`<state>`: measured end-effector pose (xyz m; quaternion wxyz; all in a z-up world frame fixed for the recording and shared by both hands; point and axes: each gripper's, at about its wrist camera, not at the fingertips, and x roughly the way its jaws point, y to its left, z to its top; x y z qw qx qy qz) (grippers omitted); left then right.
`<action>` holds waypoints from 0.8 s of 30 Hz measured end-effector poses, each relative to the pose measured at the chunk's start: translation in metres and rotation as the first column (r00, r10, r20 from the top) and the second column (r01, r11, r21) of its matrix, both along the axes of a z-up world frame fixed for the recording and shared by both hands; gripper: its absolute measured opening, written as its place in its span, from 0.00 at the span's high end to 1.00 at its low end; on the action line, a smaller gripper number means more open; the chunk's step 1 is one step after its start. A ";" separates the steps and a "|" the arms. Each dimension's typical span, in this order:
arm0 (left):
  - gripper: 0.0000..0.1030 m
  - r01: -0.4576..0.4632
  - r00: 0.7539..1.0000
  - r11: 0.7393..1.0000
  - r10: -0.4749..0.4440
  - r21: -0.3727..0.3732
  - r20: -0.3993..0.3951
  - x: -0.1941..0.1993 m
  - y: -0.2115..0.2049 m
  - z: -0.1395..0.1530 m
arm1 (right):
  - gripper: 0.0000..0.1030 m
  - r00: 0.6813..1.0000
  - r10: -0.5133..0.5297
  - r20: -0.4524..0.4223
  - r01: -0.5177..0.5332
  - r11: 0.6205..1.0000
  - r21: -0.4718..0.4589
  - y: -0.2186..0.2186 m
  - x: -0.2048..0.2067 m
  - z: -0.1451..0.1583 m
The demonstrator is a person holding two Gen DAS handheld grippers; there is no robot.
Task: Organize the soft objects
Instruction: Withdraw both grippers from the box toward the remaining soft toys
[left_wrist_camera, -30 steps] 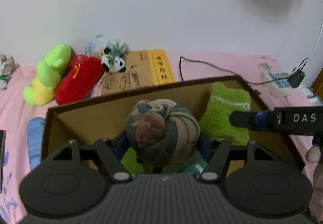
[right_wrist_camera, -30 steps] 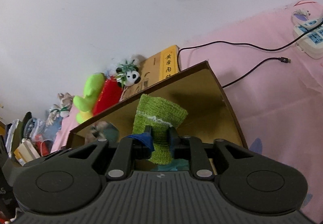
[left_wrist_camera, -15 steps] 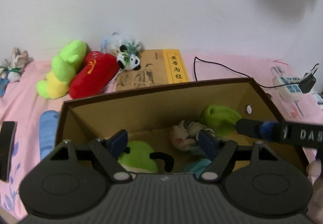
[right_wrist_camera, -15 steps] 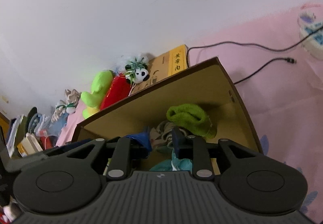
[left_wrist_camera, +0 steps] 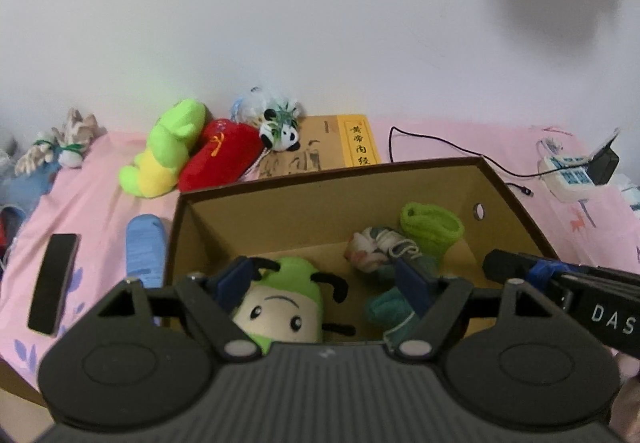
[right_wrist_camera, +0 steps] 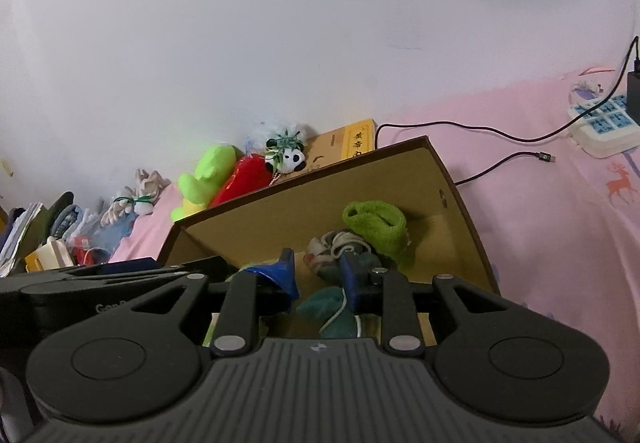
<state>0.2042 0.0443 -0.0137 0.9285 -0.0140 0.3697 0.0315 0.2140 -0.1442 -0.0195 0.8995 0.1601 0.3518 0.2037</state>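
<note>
From my left wrist camera, my left gripper (left_wrist_camera: 326,283) hangs over the near edge of the box (left_wrist_camera: 512,195) with its jaws wide apart and nothing between the pads; they have just been opening further. Below the gap, inside the box, lies a green plush (left_wrist_camera: 282,301) with a face and black antennae, close under my left finger. The floral bundle (left_wrist_camera: 374,247) lies on the box floor beyond my right finger, touching the green knit (left_wrist_camera: 432,229) that sits in the far right corner. A teal cloth (left_wrist_camera: 390,309) lies just under the right finger. My right gripper (left_wrist_camera: 496,267) reaches in from the right, over the box wall.

From my right wrist camera, my right gripper (right_wrist_camera: 318,273) has its jaws released with a narrow gap, holding nothing; they opened slightly in the last moment. The green knit (right_wrist_camera: 376,223) lies beyond and to the right of the tips, well clear of them, against the far wall of the box (right_wrist_camera: 460,211). The floral bundle (right_wrist_camera: 332,247) lies just past the tips, and the teal cloth (right_wrist_camera: 328,313) below them. Behind the box, toys (right_wrist_camera: 224,179) line the wall on the pink sheet (right_wrist_camera: 560,203).
</note>
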 end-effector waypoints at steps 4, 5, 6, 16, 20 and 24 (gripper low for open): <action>0.22 -0.008 1.000 1.000 0.008 0.021 0.008 -0.016 -0.006 0.004 | 0.93 1.000 0.006 0.001 -0.006 1.000 0.007 -0.003 -0.014 0.003; 0.22 -0.012 1.000 1.000 0.012 0.019 0.006 -0.019 -0.007 0.004 | 0.93 1.000 0.006 0.002 -0.006 1.000 0.011 -0.004 -0.018 0.003; 0.22 -0.016 1.000 1.000 0.016 0.019 0.006 -0.023 -0.008 0.005 | 0.93 1.000 0.004 0.004 -0.005 1.000 0.013 -0.005 -0.021 0.004; 0.16 -0.058 0.998 0.998 0.058 0.037 0.015 -0.059 -0.023 0.008 | 0.93 1.000 0.011 -0.001 -0.011 1.000 0.015 -0.020 -0.052 0.005; 0.15 -0.064 0.998 0.997 0.064 0.037 0.014 -0.072 -0.029 0.008 | 0.92 1.000 0.015 -0.005 -0.015 1.000 0.027 -0.027 -0.063 0.005; 0.14 -0.076 0.997 0.997 0.076 0.036 0.002 -0.085 -0.036 0.006 | 0.92 0.999 0.026 -0.022 -0.025 0.999 0.038 -0.034 -0.072 0.003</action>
